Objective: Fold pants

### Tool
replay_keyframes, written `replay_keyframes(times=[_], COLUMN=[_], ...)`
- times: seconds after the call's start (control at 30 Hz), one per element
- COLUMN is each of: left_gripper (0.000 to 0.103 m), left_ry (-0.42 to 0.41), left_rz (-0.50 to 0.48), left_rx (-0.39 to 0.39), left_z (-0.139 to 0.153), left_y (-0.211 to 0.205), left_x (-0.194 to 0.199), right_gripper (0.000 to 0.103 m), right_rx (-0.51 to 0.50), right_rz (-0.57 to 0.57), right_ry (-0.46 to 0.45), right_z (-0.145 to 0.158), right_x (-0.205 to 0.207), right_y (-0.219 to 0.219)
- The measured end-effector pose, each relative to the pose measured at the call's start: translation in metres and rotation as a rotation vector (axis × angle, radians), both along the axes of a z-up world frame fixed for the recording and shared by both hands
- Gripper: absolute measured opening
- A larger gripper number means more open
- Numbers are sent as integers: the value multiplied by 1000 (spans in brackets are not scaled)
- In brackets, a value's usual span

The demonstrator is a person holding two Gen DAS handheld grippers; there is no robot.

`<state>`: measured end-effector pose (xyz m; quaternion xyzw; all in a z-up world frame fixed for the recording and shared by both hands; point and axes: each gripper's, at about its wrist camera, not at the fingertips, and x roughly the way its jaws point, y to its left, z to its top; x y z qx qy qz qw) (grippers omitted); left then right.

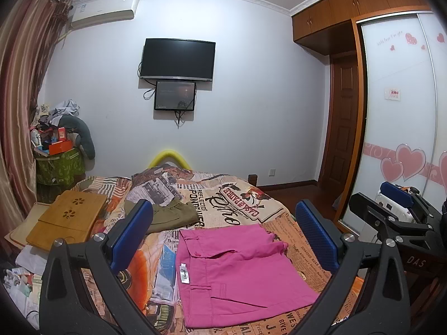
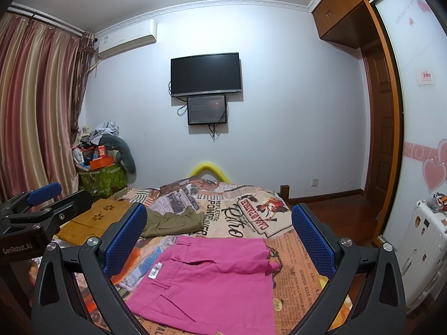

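A pair of pink pants (image 1: 237, 273) lies on a bed (image 1: 251, 203) covered in a newspaper-print spread, already folded into a compact rectangle, with a bunched olive garment (image 1: 173, 215) lying just beyond it. The left gripper (image 1: 226, 240) and the right gripper (image 2: 220, 243) both hover above the pants with blue-padded jaws spread wide, holding nothing. The cloth looks light, soft and limp, likely to sag and shift, so it is probably best pinched at a corner or along the firmer waistband edge.
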<state>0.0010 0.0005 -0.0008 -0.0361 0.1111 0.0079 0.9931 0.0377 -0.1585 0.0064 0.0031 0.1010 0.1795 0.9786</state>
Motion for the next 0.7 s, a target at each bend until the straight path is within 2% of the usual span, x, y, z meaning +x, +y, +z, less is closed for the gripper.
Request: replay_keyframes(times=[0.37,0.7], left_gripper=[103,103], left_ry=[47,196], left_rz=[26,54], left_rx=[10,12], left_z=[-14,-57], left_y=[2,24], left_x=[24,98], right_gripper=[103,103], right_rx=[-5,-35], right_rz=[-18,-70], right_ry=[38,182], right_z=[-12,-46], right_x=[14,63], right_y=[-4,-19])
